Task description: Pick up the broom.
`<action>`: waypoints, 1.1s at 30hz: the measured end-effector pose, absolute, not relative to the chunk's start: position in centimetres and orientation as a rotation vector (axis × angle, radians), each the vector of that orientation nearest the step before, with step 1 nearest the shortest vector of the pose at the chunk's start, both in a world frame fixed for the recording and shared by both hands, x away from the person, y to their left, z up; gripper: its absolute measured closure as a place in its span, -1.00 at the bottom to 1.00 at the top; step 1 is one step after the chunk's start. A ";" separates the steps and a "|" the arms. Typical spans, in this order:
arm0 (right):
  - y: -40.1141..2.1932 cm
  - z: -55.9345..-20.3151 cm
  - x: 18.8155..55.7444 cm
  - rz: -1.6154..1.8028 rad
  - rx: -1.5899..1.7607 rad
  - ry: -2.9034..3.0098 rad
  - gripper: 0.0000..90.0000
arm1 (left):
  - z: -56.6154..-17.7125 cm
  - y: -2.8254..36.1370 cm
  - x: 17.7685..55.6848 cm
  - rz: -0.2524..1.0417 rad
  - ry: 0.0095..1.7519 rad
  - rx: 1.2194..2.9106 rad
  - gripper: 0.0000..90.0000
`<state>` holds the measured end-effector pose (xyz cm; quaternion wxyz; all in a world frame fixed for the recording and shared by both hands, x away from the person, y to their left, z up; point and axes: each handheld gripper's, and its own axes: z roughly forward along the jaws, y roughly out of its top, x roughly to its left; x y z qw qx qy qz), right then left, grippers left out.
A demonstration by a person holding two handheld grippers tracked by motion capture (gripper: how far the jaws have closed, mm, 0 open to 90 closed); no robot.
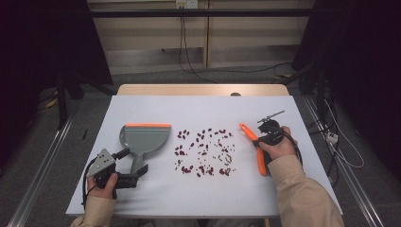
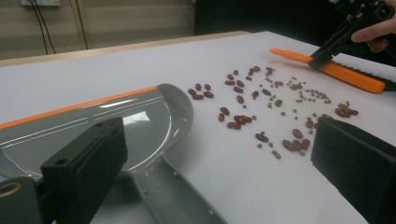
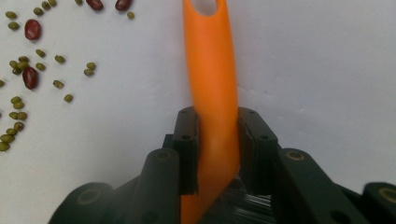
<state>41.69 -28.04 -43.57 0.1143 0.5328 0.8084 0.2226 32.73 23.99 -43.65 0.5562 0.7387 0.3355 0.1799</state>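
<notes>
A white table [image 1: 156,198] is set in a dim room, with cables hanging against the pale wall behind it and dark curtains at both sides.

The right gripper [image 1: 261,142] is seen clamped on the handle of an orange brush [image 1: 255,144]; in the right gripper view both black jaws are pressed against the sides of the orange handle [image 3: 212,93], which runs up between them and away toward its hanging hole. The brush is laid along the right part of the table, tilted, with its far end pointed up and left, just right of the spill. The gripper is held by the person's right hand [image 1: 279,147], sleeve in tan.

The left gripper [image 1: 137,174] is held wide open; in the left gripper view its jaws stand well apart, with the grey stem of the dustpan [image 2: 173,186] between them and no pad seen pressing on it. The grey dustpan [image 1: 144,137], edged in orange at its far lip, is laid flat on the left part of the table.

Between dustpan and brush, red beans [image 1: 201,151] and small green beans [image 1: 226,153] are scattered loose over the table.
</notes>
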 end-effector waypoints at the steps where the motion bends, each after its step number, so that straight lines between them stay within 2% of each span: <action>1: -28.0 -43.6 41.7 0.652 1.562 2.370 0.59 | -43.6 24.0 32.7 0.426 0.792 1.744 -0.92; 11: -30.8 -41.0 39.2 0.946 1.550 2.143 0.59 | -43.3 23.7 32.8 0.425 0.794 1.742 -0.92; 18: -31.9 -40.0 37.5 1.171 1.538 1.983 0.59 | -41.5 22.8 32.9 0.403 0.775 1.737 -0.92; 33: -31.9 -37.8 35.0 1.385 1.350 1.851 0.60 | -38.3 16.8 33.4 0.355 0.664 1.748 -0.92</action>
